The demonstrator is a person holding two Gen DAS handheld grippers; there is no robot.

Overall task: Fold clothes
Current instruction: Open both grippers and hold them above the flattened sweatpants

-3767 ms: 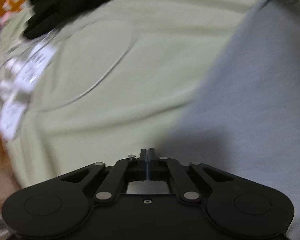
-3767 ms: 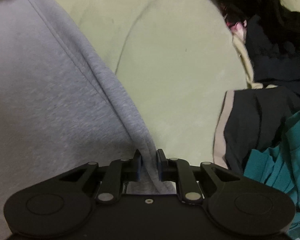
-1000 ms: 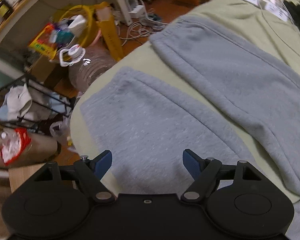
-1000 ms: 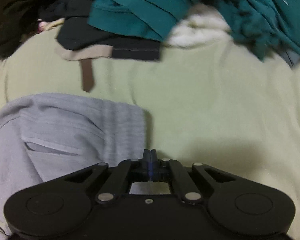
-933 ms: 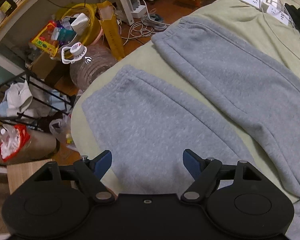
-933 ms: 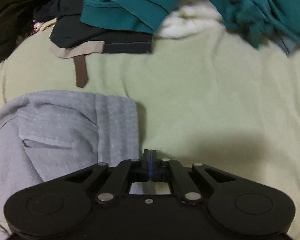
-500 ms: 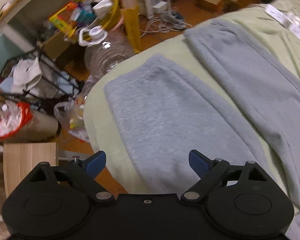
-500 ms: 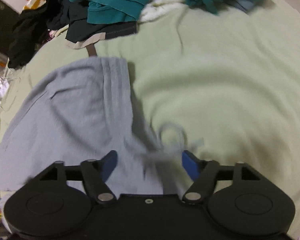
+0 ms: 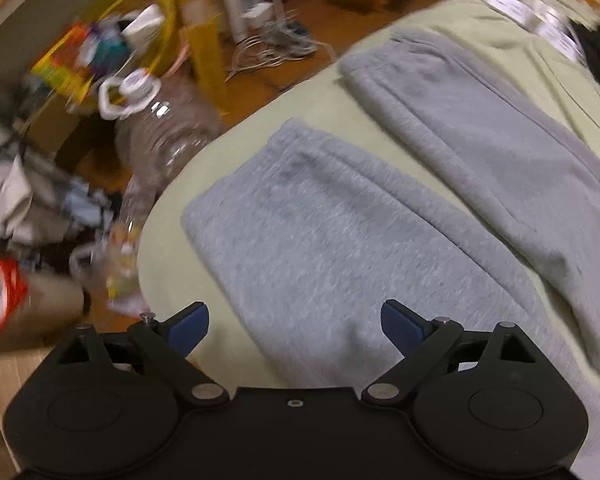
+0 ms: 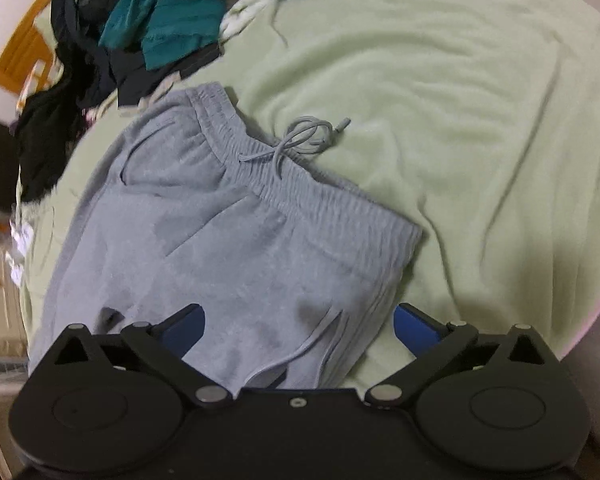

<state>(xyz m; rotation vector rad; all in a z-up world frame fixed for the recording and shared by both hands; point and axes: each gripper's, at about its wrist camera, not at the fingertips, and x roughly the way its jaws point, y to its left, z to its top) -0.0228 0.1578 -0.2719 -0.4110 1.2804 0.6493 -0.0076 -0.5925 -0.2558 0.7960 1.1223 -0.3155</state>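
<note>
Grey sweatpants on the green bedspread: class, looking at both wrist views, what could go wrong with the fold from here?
1. The drawstring lies loose past the waistband; it could snag or stick out of the fold.
2. One leg end lies near the bedspread edge, above a plastic bottle and floor clutter; a pull could drag it off.
3. The legs lie splayed apart, so a fold may come out uneven.

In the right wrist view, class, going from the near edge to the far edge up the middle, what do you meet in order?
Right gripper → grey sweatpants → their drawstring bow → pale green bed cover → teal garment on the clothes pile.
</note>
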